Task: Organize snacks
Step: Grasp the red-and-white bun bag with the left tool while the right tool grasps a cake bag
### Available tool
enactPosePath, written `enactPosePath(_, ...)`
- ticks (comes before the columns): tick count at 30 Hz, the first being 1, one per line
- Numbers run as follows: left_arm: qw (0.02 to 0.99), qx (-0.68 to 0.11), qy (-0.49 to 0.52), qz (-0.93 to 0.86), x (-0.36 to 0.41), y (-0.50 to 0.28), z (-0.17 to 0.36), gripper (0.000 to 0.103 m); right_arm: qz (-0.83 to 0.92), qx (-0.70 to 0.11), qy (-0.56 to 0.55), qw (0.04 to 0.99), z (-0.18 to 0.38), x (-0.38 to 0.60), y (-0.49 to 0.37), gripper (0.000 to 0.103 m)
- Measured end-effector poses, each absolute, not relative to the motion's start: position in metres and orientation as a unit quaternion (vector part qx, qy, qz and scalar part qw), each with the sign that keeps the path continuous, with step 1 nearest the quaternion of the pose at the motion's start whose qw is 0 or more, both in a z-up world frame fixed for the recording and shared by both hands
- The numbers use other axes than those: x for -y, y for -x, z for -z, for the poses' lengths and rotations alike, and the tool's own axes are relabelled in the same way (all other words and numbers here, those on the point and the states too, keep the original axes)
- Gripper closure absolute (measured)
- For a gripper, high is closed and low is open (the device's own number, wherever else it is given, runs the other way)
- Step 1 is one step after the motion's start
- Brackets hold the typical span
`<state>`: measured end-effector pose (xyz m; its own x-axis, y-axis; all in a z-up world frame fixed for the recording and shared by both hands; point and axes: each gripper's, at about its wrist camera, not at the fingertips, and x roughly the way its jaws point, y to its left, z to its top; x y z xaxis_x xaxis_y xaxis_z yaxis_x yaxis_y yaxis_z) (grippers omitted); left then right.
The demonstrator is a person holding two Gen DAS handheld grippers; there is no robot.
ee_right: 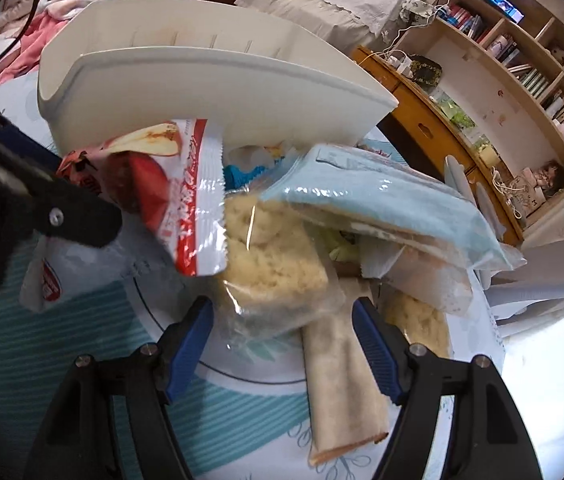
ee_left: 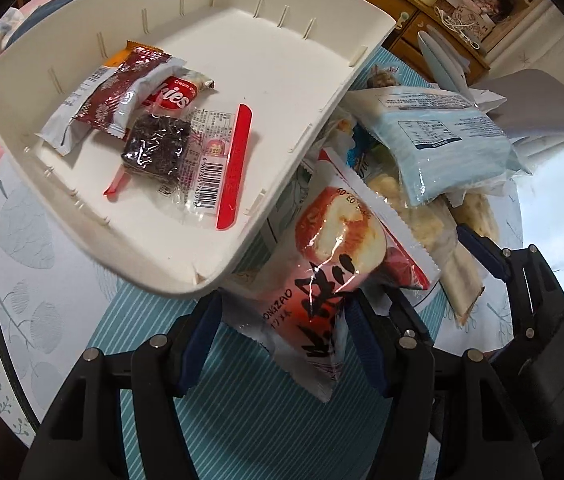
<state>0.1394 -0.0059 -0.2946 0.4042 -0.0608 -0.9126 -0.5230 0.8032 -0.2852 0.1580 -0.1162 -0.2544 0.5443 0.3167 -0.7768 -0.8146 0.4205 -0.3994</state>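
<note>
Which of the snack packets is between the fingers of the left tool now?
The red-and-white packet with the apple picture. It alone sits between the fingers of the left tool; the dark packets lie in the white bin, the others in the pile.

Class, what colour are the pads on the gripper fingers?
Blue pads, clearest in the right wrist view.
</note>
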Motion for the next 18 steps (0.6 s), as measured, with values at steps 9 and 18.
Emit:
enactPosePath(9,0.788,-0.529,0.289,-0.128,0.004,-0.14,0.296,0.054,-0.372,-0.321,0.383,0.783,0.254,0.114,-0.161,0.049)
enactPosePath(18,0.783,-0.55,0.275,-0.094,0.008,-0.13,0.29,0.07,-0.36,-0.379,0.347,0.779,0.248,0.108,-0.16,0.067)
